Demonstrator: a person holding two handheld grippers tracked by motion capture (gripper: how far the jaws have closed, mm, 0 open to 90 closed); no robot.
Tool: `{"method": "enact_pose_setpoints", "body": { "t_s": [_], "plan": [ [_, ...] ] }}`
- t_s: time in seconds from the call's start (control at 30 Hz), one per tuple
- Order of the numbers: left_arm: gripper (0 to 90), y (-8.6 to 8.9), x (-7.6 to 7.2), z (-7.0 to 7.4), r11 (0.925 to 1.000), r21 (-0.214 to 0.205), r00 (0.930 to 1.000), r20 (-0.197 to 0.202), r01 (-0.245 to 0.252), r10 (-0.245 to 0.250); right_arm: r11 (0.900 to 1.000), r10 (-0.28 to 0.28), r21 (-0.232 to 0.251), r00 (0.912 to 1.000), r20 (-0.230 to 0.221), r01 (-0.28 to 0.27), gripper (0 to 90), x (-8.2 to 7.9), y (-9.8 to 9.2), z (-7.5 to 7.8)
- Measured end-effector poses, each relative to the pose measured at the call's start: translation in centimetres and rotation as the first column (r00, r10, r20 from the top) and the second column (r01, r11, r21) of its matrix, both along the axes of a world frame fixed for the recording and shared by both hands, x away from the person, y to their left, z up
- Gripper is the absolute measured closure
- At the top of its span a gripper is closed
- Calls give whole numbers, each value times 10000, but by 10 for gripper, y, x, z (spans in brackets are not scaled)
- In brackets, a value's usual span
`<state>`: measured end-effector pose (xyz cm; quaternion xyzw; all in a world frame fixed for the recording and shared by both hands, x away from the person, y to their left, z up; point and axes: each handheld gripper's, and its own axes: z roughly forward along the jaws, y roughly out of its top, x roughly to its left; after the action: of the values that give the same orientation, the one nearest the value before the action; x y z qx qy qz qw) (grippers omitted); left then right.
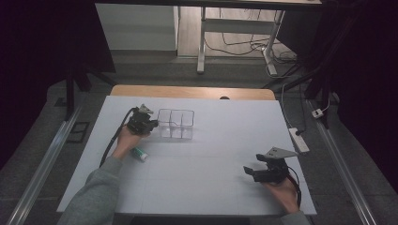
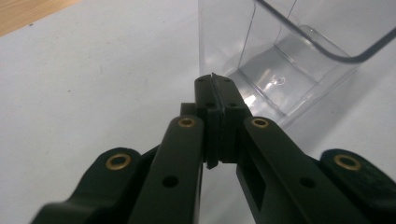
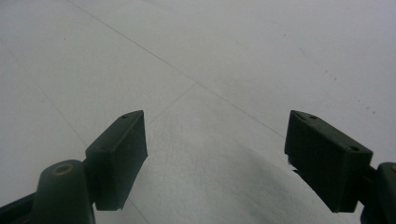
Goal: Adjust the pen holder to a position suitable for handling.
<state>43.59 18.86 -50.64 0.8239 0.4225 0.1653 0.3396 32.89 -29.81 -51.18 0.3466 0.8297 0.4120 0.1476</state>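
Observation:
A clear plastic container (image 1: 176, 124) with several compartments stands on the white table toward the back left. My left gripper (image 1: 153, 125) is just to its left, held by a hand in a grey sleeve. In the left gripper view its jaws are pressed together, so my left gripper (image 2: 214, 84) is shut with nothing seen between the pads, and the container's clear wall (image 2: 261, 60) rises close ahead to the right. My right gripper (image 1: 249, 170) rests low near the table's front right. Its jaws stand wide apart over bare white surface, so my right gripper (image 3: 215, 135) is open.
A small white tube with a green end (image 1: 140, 154) lies on the table beside the left wrist. The white table top (image 1: 211, 154) ends in a wooden strip (image 1: 187, 92) at the back. A power strip (image 1: 299, 139) lies on the floor off the right edge.

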Motion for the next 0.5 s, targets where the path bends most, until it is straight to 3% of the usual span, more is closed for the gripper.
{"method": "enact_pose_setpoints", "body": {
  "t_s": [0.5],
  "plan": [
    [886,-24,-2,2,9978,77,9978,-3,656,-656,10000,27,26,10000,19,-27,207,0,0,0]
  ]
}}
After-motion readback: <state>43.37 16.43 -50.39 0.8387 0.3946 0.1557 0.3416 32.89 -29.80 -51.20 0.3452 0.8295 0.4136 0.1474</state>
